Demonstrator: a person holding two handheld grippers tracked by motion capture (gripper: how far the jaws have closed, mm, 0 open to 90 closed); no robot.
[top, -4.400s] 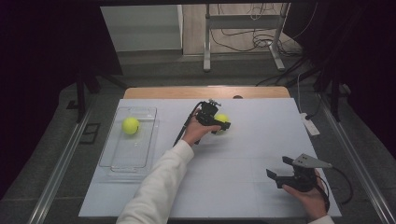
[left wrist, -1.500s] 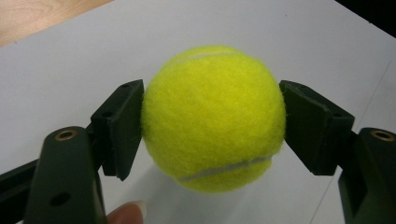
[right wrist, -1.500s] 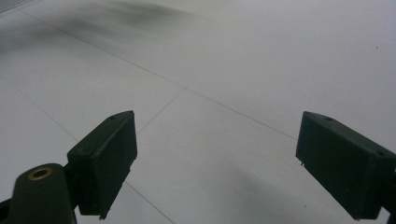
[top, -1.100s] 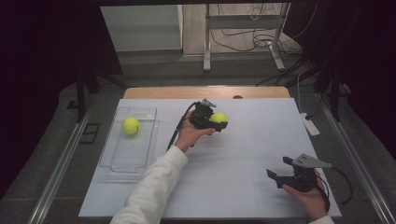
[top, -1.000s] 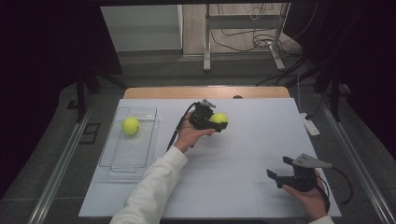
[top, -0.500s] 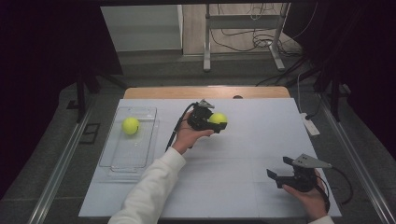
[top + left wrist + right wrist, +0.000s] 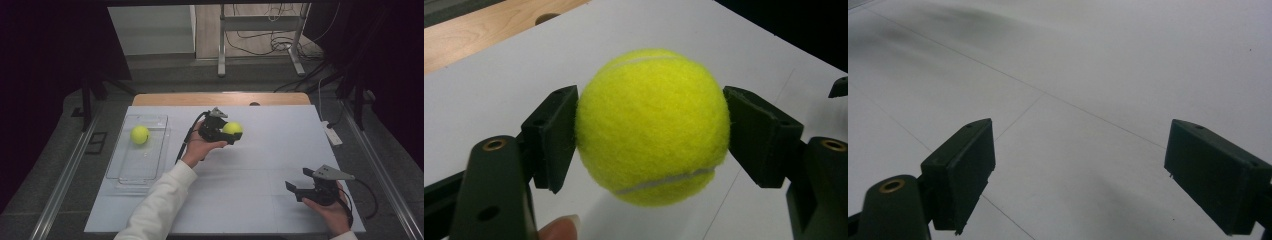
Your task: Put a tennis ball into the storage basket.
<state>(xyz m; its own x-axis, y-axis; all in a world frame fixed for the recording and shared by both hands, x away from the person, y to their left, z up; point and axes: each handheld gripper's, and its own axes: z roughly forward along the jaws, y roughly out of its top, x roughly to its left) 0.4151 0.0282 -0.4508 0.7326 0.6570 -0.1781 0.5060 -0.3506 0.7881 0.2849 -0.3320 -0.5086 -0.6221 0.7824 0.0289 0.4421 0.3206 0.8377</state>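
Yellow tennis balls number two: one in left tongs [image 7: 231, 135], one in tray [image 7: 150, 120].

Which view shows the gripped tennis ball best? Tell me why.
The left gripper view: the gripped tennis ball is big and sharp there, the left gripper pressing both its sides. The high view shows it small; the right gripper view shows bare table.

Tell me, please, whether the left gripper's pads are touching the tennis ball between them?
Touching. In the left gripper view both pads press flush against the sides of the tennis ball, with no gap on either side.
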